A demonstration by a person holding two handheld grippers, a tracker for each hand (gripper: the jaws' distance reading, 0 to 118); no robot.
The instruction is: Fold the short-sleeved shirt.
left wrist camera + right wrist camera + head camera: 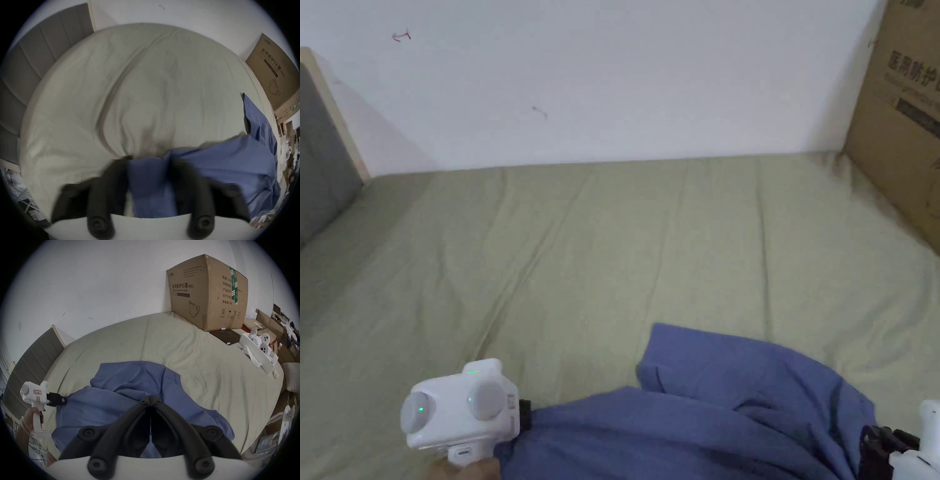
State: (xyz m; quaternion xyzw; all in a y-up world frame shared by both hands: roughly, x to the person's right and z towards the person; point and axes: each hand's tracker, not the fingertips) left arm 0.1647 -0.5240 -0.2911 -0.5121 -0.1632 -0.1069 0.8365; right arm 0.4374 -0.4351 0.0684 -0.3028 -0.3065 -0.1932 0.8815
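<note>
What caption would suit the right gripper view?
Right hand-held gripper, jaws closed, over a blue shirt on a bed.

**A:** What carries your work here?

**B:** You face a bed [650, 237] under a creased olive sheet [203, 369].

**A:** What lies on it?

**B:** A crumpled blue shirt [725, 406] at your near edge; a cardboard box [209, 292] at the far right corner; just beside it a dark flat case [224, 336] and a white tray [258, 352].
</note>
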